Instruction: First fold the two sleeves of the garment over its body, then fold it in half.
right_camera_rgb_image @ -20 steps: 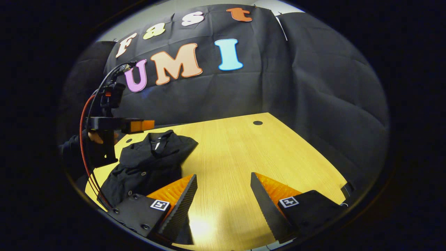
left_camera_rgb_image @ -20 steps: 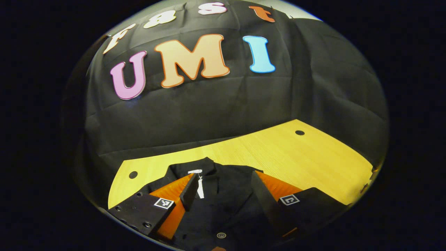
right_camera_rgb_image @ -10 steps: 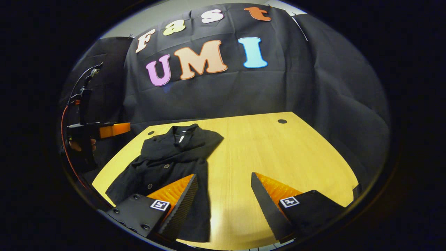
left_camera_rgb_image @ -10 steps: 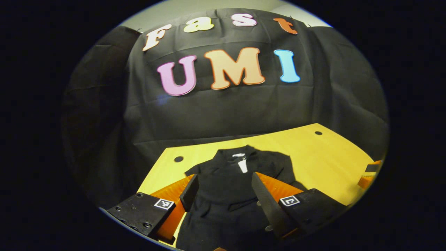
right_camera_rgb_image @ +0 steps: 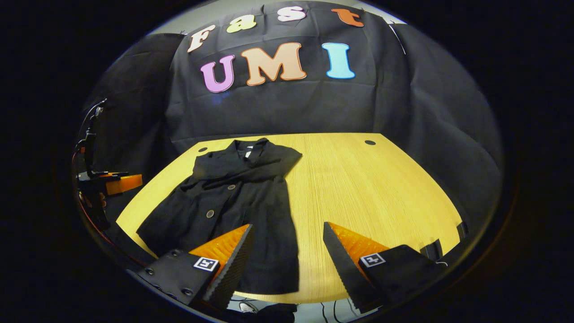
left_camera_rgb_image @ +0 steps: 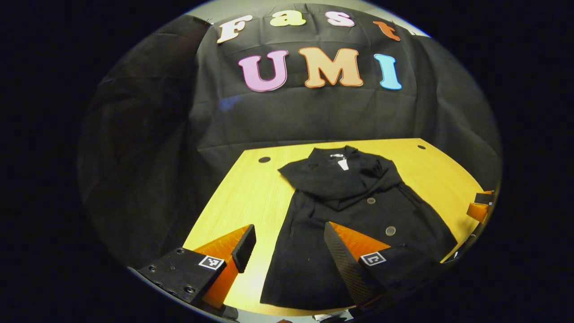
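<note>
A black buttoned coat (left_camera_rgb_image: 350, 211) lies flat on the yellow wooden table (left_camera_rgb_image: 251, 193), collar at the far end, hem at the near edge. Both sleeves are folded across its chest. My left gripper (left_camera_rgb_image: 288, 228) hovers open above the near edge, at the coat's left hem side, holding nothing. In the right gripper view the coat (right_camera_rgb_image: 233, 202) lies on the left half of the table (right_camera_rgb_image: 358, 188). My right gripper (right_camera_rgb_image: 287, 225) is open and empty above the coat's right hem corner. The left gripper (right_camera_rgb_image: 114, 183), held by a hand, shows far left, off the table.
Round cable holes (left_camera_rgb_image: 264, 159) (right_camera_rgb_image: 370, 142) sit near the table's far corners. The black cloth wall closes in the back and sides. The other gripper (left_camera_rgb_image: 479, 207) shows at the right edge of the left gripper view. Bare wood (right_camera_rgb_image: 381, 202) spreads right of the coat.
Both grippers have drawn back from the coat toward the near edge and risen. The left one, earlier over the collar, now sees the coat's full length. The coat lies still.
</note>
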The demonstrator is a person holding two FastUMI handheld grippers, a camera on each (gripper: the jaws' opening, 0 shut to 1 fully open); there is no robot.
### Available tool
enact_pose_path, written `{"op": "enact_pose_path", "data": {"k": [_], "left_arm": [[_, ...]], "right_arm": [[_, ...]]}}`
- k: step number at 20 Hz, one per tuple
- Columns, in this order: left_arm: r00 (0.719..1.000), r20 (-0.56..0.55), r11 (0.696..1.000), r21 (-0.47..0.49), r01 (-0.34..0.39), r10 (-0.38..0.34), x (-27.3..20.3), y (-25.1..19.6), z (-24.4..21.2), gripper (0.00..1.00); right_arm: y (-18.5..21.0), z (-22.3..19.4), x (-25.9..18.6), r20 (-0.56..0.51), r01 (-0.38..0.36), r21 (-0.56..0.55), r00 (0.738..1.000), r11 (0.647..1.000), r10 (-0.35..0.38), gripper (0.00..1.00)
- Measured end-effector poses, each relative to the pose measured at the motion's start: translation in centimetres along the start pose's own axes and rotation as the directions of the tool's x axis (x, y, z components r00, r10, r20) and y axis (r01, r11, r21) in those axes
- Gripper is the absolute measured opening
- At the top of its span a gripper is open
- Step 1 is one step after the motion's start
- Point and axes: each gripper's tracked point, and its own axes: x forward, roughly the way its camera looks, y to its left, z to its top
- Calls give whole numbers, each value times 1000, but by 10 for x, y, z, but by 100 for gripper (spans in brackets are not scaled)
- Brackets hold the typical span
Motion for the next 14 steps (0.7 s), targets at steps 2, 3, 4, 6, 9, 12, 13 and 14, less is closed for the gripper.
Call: {"op": "enact_pose_path", "data": {"k": [2, 3, 4, 6, 9, 12, 13, 14], "left_arm": [[999, -33, 1000, -10, 5, -5, -7, 4, -23, 95], [999, -51, 1000, -12, 6, -7, -10, 6, -35, 94], [998, -70, 1000, -14, 9, -10, -11, 7, -47, 94], [994, -111, 1000, -19, 13, -15, -15, 8, -71, 94], [986, -164, 999, -23, 22, -25, -17, 10, -100, 95], [979, -199, 999, -32, 28, -33, -16, 11, -120, 95], [977, -209, 999, -38, 29, -37, -14, 12, -125, 95], [975, -221, 999, -42, 30, -39, -14, 12, -131, 95]], "right_arm": [[1, -16, -1, -28, 17, -6, 999, 1000, -17, 95], [2, -24, -2, -43, 23, -9, 999, 1000, -24, 95], [2, -35, -3, -59, 30, -13, 998, 999, -31, 94], [3, -55, -5, -97, 42, -18, 994, 999, -44, 98], [4, -81, -4, -149, 52, -22, 987, 998, -54, 99], [5, -101, -1, -192, 66, -34, 979, 997, -71, 98], [6, -105, 1, -204, 70, -37, 976, 997, -76, 94], [6, -112, 5, -221, 73, -39, 972, 997, -79, 94]]}}
